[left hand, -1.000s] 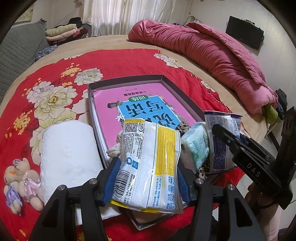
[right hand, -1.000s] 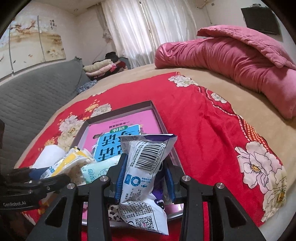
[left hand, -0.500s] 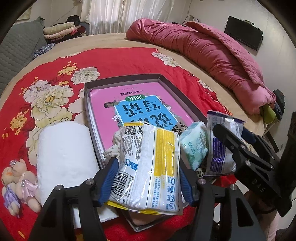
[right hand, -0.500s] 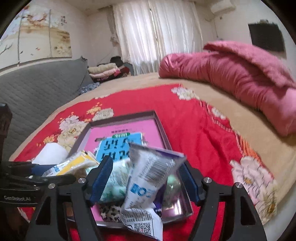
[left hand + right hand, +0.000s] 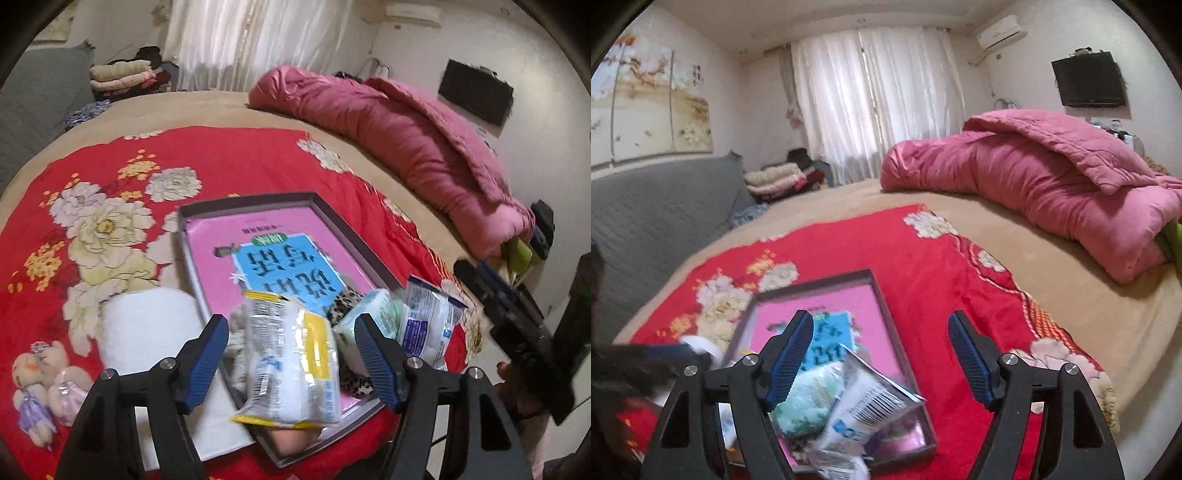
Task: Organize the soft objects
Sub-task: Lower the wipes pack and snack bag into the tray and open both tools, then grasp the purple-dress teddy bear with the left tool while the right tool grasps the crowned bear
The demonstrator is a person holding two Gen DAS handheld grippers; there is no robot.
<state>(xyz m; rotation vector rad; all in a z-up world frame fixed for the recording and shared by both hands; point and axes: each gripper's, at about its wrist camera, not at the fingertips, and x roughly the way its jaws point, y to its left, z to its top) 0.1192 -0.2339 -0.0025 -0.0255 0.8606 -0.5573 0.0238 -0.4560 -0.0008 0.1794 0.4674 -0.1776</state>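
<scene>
With both jaws opening, our left gripper (image 5: 291, 354) frees the yellow pack (image 5: 295, 365) and our right gripper (image 5: 881, 354) the blue pack (image 5: 864, 406), both lying at the tray's (image 5: 351, 236) six o'clock end. We should lift straight clear, pads touching nothing.

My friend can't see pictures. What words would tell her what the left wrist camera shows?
The left gripper, jaws opening, hangs over a yellow-and-white snack packet lying at the near end of a grey tray on a red flowered blanket. A mint tissue pack and blue-and-white packet lie alongside; a white paper roll lies outside.
</scene>
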